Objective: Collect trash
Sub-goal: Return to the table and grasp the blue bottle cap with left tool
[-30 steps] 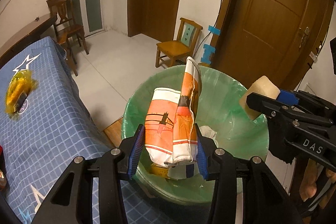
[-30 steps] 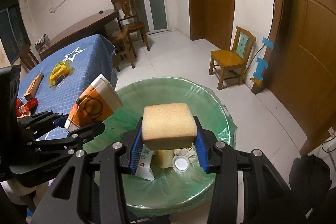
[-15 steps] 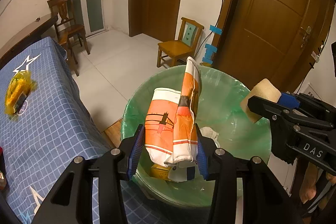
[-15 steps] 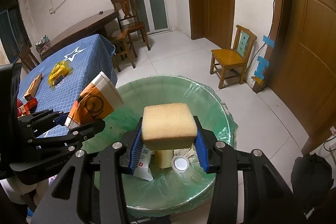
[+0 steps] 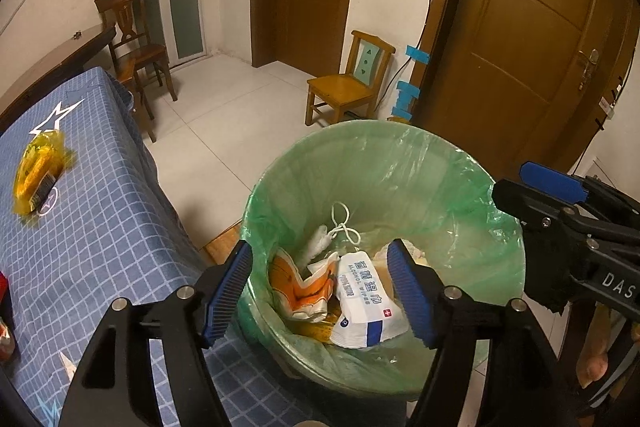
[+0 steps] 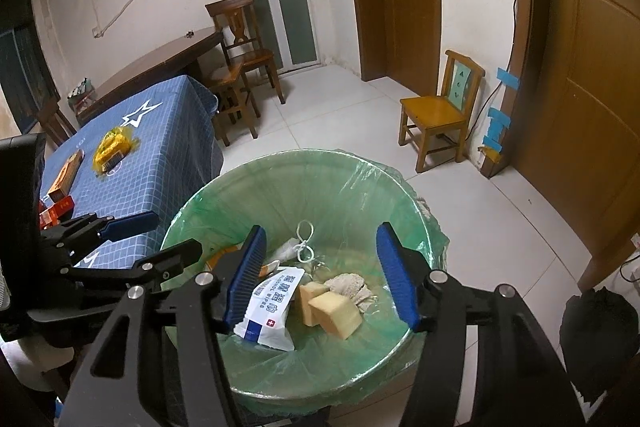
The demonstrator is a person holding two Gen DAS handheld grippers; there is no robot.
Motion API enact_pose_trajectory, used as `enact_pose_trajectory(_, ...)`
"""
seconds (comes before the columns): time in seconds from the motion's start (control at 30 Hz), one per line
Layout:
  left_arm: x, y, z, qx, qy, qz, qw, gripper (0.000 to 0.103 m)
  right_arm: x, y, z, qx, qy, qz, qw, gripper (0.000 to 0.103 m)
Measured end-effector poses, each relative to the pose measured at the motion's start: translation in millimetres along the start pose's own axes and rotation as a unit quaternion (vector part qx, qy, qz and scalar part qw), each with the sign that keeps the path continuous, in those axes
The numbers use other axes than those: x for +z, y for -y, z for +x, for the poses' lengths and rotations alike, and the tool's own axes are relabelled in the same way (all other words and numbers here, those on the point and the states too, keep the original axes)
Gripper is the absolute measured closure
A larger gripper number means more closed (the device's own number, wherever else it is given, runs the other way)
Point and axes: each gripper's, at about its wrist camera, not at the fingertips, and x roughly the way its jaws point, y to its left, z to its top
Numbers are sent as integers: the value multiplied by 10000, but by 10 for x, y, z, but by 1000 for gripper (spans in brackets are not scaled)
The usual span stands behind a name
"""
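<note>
The lined bin (image 5: 384, 163) beside the blue tabletop (image 5: 80, 227) now holds the orange wrapper (image 5: 300, 287) and sponge block (image 6: 334, 313). This drop looks finished; next comes a reach for the yellow packet (image 5: 36, 171). Both the left hand-held gripper (image 5: 320, 291) and right hand-held gripper (image 6: 320, 273) tilt down over the bin, jaws opening, empty.

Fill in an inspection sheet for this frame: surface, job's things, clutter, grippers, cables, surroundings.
Surface: blue checked tablecloth.
Job's things: green-lined bin holds orange wrapper, wipes pack, two sponges, white cord.
Clutter: yellow packet and orange boxes on the table.
Grippers: left gripper and right gripper over the bin, jaws opening, nothing between them.
Cables: wire down the wall.
Surroundings: small wooden chair, doors.
</note>
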Motion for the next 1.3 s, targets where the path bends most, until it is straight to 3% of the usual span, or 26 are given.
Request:
enact_pose_trajectory(0.5,-59,30,-236,50,105,28,9999,32,-42,-78,-213,35,198,-75,9998,48)
enact_pose_trajectory(0.83,-388,-163,-738,75,309,62,9995,32,-314,-638,-624,512,720,-390,9953,43)
enact_pose_trajectory(1.03,-812,-613,-1218,205,433,-162,9987,32,-500,-1209,-721,1045,722,-863,9881,39)
enact_pose_trajectory(1.3,-1436,-1632,-1842,647,442,-933,9926,32,-689,-1774,-606,1564,444,-1196,9794,34)
